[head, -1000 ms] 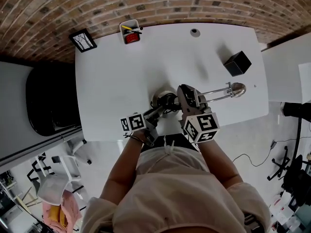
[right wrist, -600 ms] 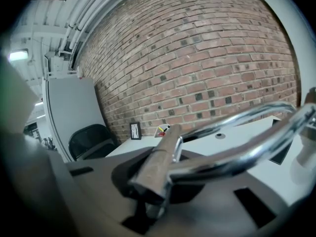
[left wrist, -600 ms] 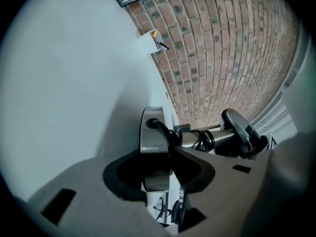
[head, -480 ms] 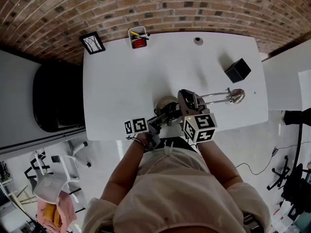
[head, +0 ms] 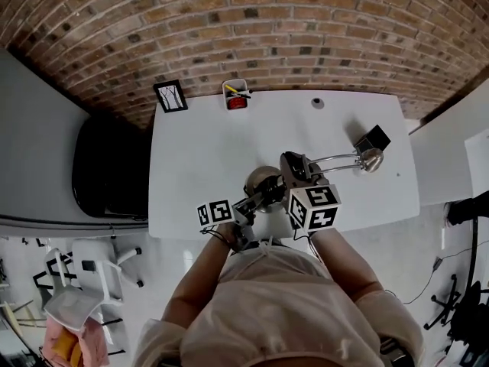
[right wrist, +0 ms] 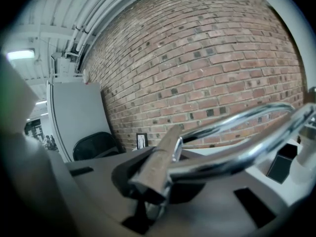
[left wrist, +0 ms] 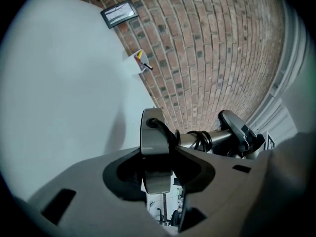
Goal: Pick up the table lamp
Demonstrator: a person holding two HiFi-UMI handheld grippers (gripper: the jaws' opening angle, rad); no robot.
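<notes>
Gripping the smooth, round grey base (left wrist: 150, 132) by its edge, the left gripper (left wrist: 158, 164) is clamped tight. The right gripper (right wrist: 159, 181) is clamped on the thin, shiny metal arm (right wrist: 232, 130). The table lamp (head: 336, 160) lies sideways over the white desk (head: 199, 144), near its front edge. The metal looks slippery. It could slide out, and the base could swing and drop.

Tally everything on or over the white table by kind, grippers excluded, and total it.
Table lamp: 1
Picture frame: 1
Pen cup: 1
Black box: 1
Small round fitting: 1
Total: 5
</notes>
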